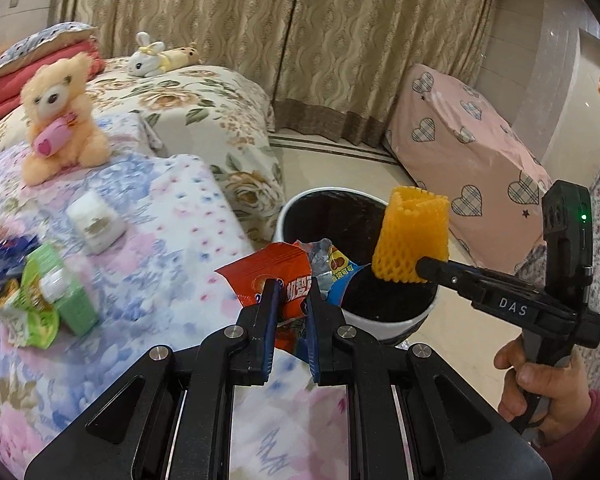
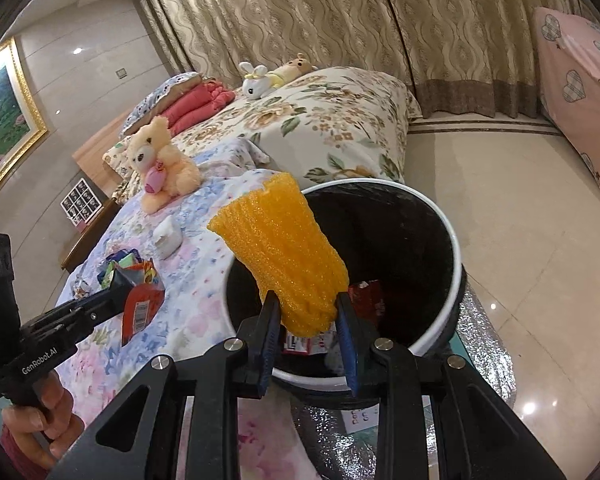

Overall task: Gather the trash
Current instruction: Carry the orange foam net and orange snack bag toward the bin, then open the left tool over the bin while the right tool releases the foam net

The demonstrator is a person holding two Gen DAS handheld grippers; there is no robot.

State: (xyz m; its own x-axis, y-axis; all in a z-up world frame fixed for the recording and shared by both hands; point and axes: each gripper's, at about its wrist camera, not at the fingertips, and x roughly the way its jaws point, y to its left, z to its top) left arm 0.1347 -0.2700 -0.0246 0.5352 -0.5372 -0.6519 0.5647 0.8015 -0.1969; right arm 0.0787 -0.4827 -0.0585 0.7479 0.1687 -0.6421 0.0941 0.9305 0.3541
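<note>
Left tool (image 1: 291,292): clenched on an orange-red snack wrapper (image 1: 274,280); a crumpled silver-and-blue wrapper (image 1: 332,270) bunches against the same grip, just ahead of the right-hand finger. Held above the bed edge, beside the bin rim.

Right tool (image 2: 307,308): clenched on a yellow foam fruit net (image 2: 284,256), gripped at its lower end, the net flaring upward and away from the fingers. Held over the bin opening.

Trash bin (image 2: 440,332): white rim, black liner, standing on the floor directly ahead of and below both tools, against the bed. Red and white packaging (image 2: 364,296) lies inside, under the right tool.

Bed (image 1: 172,216): floral cover, to the left of both tools.

Remaining trash on bed, left of the left tool:
- green carton (image 1: 74,304)
- green wrapper (image 1: 32,320)
- dark blue wrapper (image 1: 4,264)
- small white box (image 1: 96,222), farther forward

Other items on bed, beyond the trash:
- peach teddy bear (image 1: 60,120)
- white rabbit toy (image 1: 148,60)
- folded red blanket (image 1: 4,96)

Pink heart-print cover (image 1: 468,168): far right of the left tool, across the floor.
</note>
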